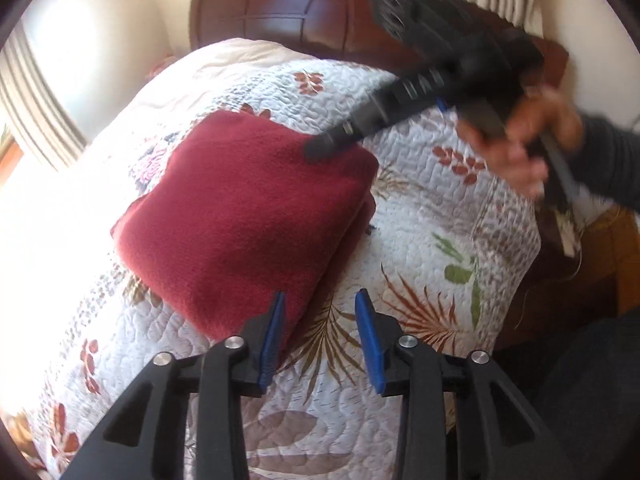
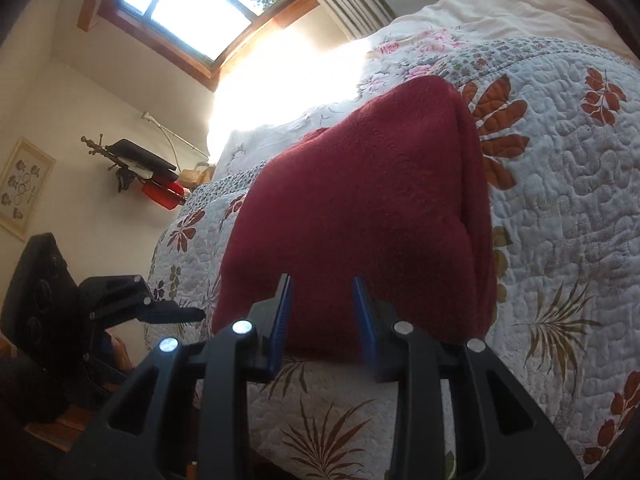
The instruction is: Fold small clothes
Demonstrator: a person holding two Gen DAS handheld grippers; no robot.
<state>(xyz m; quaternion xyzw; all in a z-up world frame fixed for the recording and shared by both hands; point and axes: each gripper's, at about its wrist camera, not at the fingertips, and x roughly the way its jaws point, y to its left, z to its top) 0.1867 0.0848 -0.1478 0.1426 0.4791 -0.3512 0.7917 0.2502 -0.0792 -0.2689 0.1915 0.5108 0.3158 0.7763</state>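
A dark red fleece garment (image 1: 248, 216) lies folded into a thick rectangle on the quilted bed. My left gripper (image 1: 322, 300) is open just above the quilt at the garment's near corner, with nothing between its blue pads. In the right wrist view the same red garment (image 2: 360, 216) fills the middle. My right gripper (image 2: 322, 284) is open in front of its near edge, holding nothing. The right gripper (image 1: 320, 148) also shows from the left wrist view, blurred, with its tip over the garment's far right corner and a hand (image 1: 520, 148) on its handle. The left gripper (image 2: 176, 314) appears at the left of the right wrist view.
The white quilt (image 1: 440, 208) with leaf prints covers the bed. A dark wooden headboard (image 1: 280, 12) stands at the far end, and the quilt's edge drops off to the right. A window (image 2: 188, 4) throws strong glare over part of the bed. A wall rack (image 2: 136, 168) holds small items.
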